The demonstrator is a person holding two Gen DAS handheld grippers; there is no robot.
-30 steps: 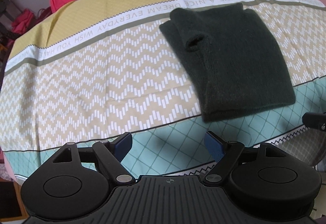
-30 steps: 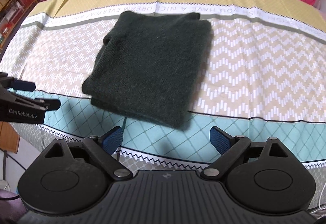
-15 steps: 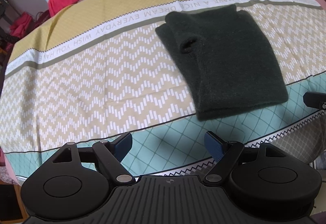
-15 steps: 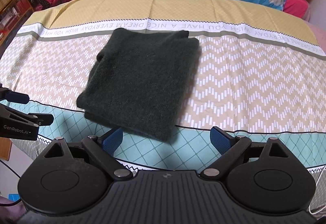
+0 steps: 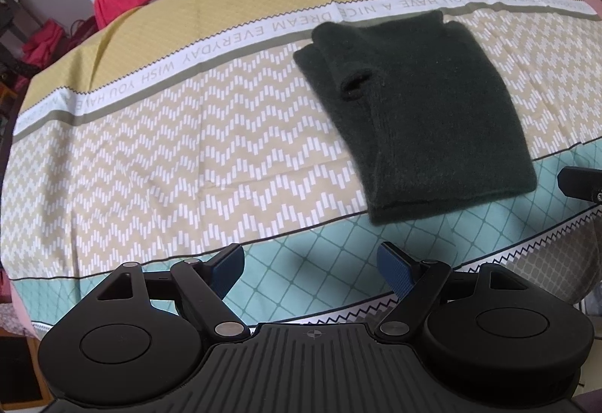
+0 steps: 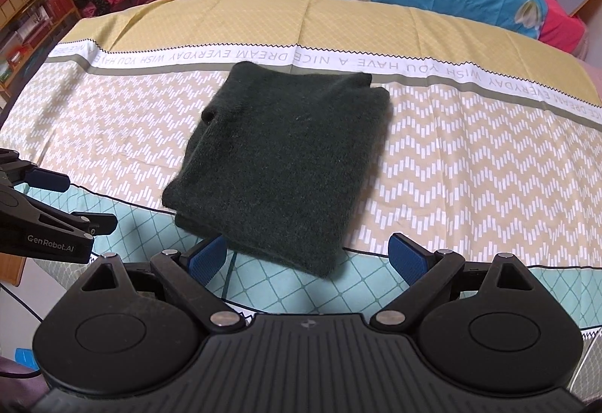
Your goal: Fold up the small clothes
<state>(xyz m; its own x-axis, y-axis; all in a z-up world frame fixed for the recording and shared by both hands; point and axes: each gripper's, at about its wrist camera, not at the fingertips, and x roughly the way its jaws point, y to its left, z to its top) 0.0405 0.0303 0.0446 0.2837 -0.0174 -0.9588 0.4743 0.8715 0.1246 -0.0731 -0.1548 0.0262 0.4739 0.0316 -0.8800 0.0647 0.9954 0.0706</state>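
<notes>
Both tools pulled back from a second ago, more of the bed now in frame beyond the cloth. Dark green knit (image 6: 282, 164) lying as a neat folded rectangle on the patterned cloth (image 5: 169, 157), straddling the line between the zigzag band and the teal diamond band, just short of the lettered white stripe. Left gripper (image 5: 310, 264) wide apart, nothing between the blue pads (image 5: 395, 272), hovering over the near teal edge, garment ahead and off to the right. Right gripper (image 6: 307, 257) likewise spread and empty, the near folded edge of the knit sitting just ahead between the fingers, not touching either. Garment itself unshifted over the last second, same shape, same spot. Reads as release and retreat: fold on this piece looks finished, layers stacked squarely, one small sleeve opening showing at the far left corner. Probably done here, or off to fetch another item, though none in view.
</notes>
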